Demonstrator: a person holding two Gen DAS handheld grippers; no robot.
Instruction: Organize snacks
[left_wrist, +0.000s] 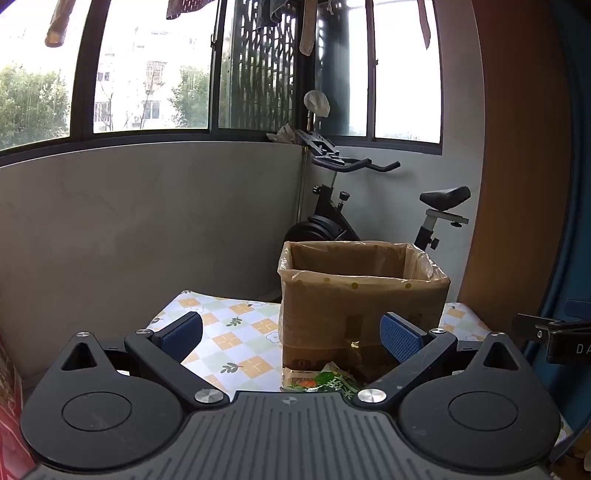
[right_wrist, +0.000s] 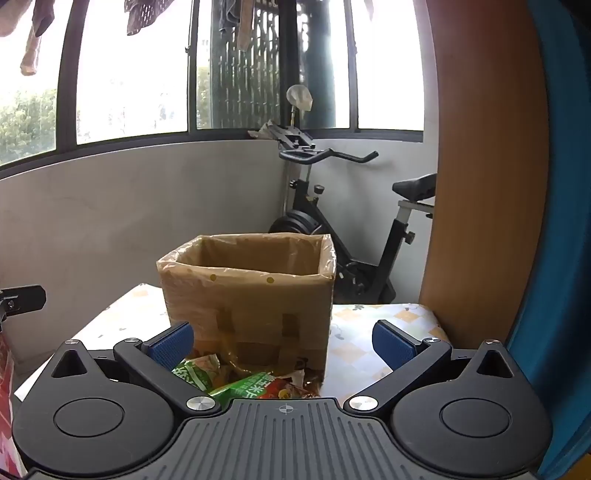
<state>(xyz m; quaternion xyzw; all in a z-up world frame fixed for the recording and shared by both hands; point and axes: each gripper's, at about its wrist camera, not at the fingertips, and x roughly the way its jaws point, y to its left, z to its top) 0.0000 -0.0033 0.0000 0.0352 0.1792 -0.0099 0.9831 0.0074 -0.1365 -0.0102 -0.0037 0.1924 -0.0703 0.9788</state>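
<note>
A brown cardboard box (left_wrist: 364, 299) lined with a clear plastic bag stands on a table with a checked flower-print cloth (left_wrist: 229, 332). Green snack packets (left_wrist: 323, 380) lie at the foot of the box, partly hidden by the gripper body. My left gripper (left_wrist: 291, 336) is open, with nothing between its blue pads. In the right wrist view the same box (right_wrist: 251, 291) stands ahead, with green and red snack packets (right_wrist: 243, 382) heaped in front of it. My right gripper (right_wrist: 282, 343) is open above the packets, touching none of them.
An exercise bike (left_wrist: 369, 206) stands behind the table in the corner below the windows. A brown wooden panel (right_wrist: 480, 184) and something blue (right_wrist: 554, 258) rise at the right. The other gripper's tip (left_wrist: 554, 332) shows at the right edge. A red patterned object (left_wrist: 7, 406) is at the left.
</note>
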